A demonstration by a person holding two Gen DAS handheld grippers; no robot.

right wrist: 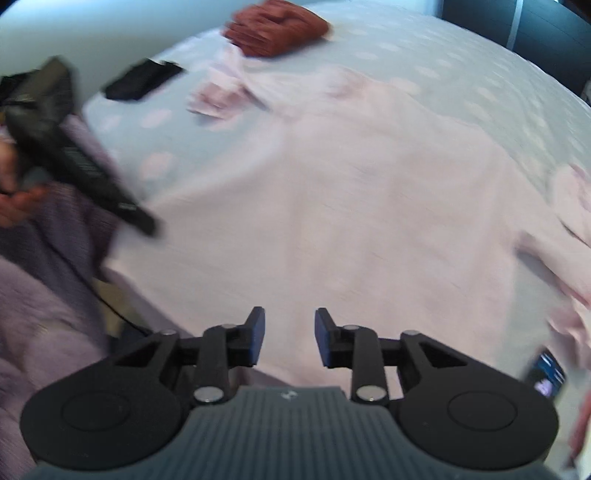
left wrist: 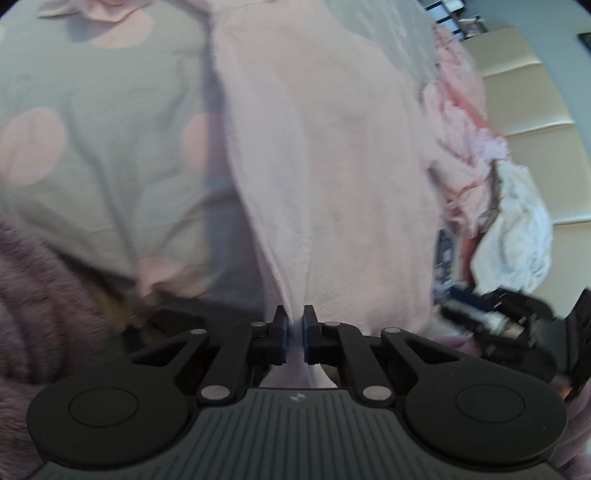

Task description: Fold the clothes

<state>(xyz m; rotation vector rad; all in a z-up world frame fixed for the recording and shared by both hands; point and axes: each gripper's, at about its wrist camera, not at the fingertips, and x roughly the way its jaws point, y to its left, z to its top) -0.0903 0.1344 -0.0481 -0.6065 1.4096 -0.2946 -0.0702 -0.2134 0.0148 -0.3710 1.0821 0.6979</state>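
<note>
Pale pink cotton shirt, spread flat on the bed's pale blue cover with pink dots, long axis running from the near edge of the bed toward the far side. Collar and cuff end far off, near a folded rust-brown garment. Near hem pinched in the left gripper, closed tight on a fold of the pink cloth at the bed's near edge. Right gripper partly open, nothing between the pads, hovering just above the hem, beside the left one. Left therefore the holding hand, right the free one. Next move likely a fresh grip further along the hem, then a carry of the near edge toward the collar.
</note>
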